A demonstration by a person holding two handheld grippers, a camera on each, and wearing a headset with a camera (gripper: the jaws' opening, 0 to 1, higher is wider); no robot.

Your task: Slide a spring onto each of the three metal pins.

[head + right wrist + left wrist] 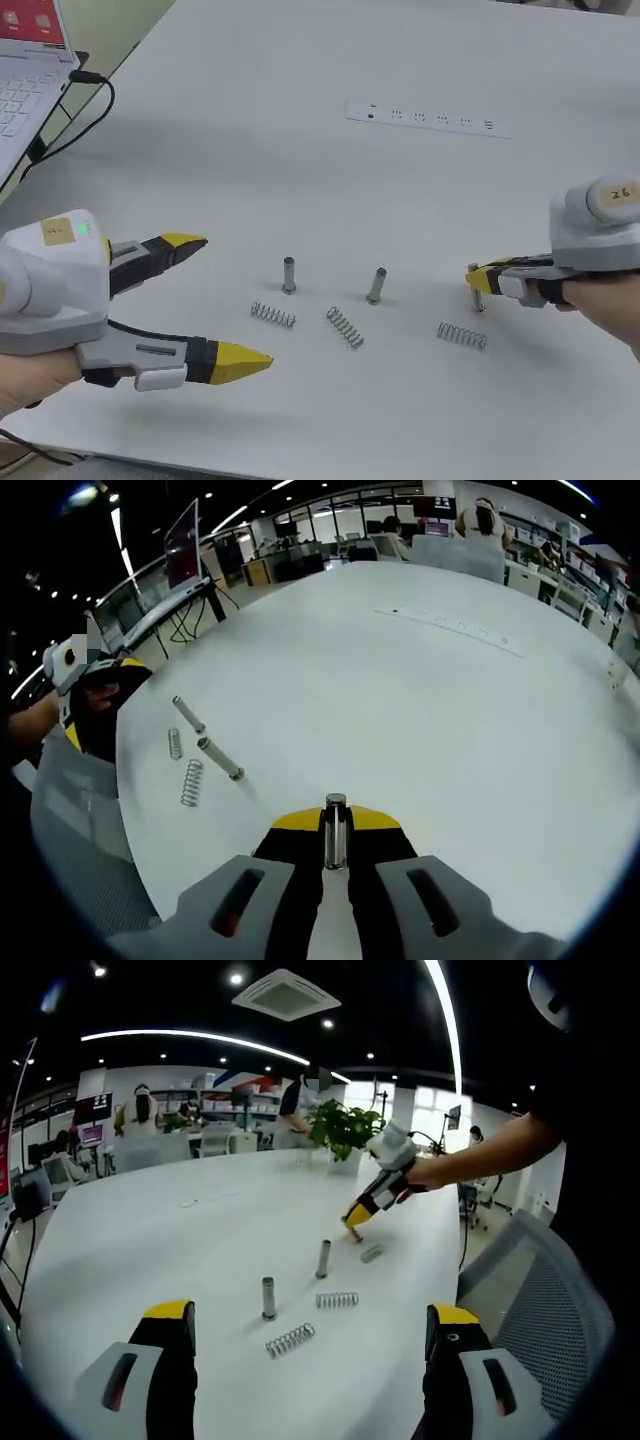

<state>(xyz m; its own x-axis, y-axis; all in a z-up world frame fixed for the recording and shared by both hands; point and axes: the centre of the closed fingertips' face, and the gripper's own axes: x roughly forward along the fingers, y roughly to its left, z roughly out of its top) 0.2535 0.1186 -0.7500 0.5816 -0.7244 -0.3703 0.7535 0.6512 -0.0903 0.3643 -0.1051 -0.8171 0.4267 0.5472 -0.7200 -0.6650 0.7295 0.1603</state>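
Behind the pins [289, 275], a power strip [428, 118]; far left, a laptop [30, 70].

— What's cut off or hard to make out from where you stand?

— In the head view, the laptop [25, 60] runs off the top-left corner, so just part of its screen and keyboard is in frame. Its black cable [97, 108] is lost under the laptop's edge. The markings on the power strip [428, 118] are too small to read.

— And near the work?

— The right-hand pin [479, 300] is half hidden behind the tips of the right gripper [474, 274]. In the right gripper view, its lower shaft sinks out of sight between the jaws pressed on it. The body of the left gripper [235, 300] is cut by the left edge.
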